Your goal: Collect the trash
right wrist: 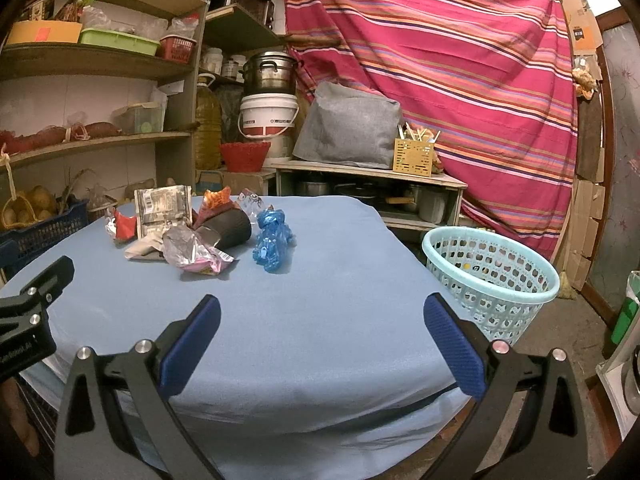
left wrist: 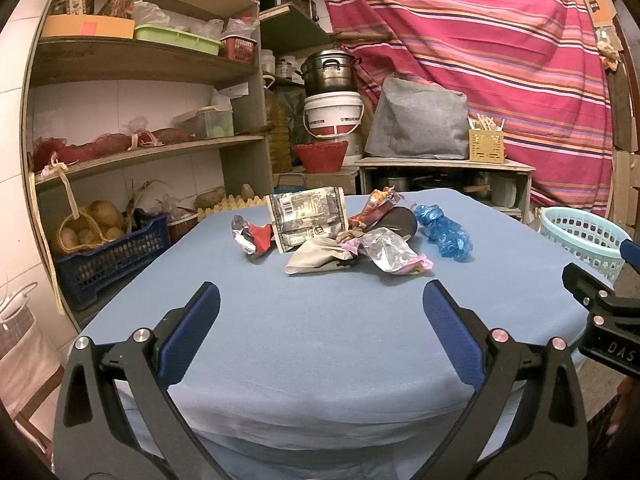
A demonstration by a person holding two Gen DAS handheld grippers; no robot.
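Trash lies in a pile at the far side of the blue-covered table (left wrist: 320,340): a crumpled silver and red wrapper (left wrist: 252,236), a grey printed packet (left wrist: 306,216) standing upright, a silver and pink foil wrapper (left wrist: 390,252), an orange wrapper (left wrist: 378,204), a black object (left wrist: 400,220) and a crumpled blue plastic bag (left wrist: 444,230). The blue bag (right wrist: 272,240) and foil wrapper (right wrist: 192,256) also show in the right wrist view. My left gripper (left wrist: 320,304) is open and empty, near the table's front. My right gripper (right wrist: 320,316) is open and empty too. A light-blue perforated basket (right wrist: 492,276) stands right of the table.
Wooden shelves (left wrist: 140,152) with boxes, a dark crate of potatoes (left wrist: 108,248) and jars stand at the left. A low cabinet (left wrist: 440,168) with a grey bag, a white bucket (left wrist: 332,116) and a pot stands behind the table. A striped red cloth (left wrist: 480,40) hangs behind.
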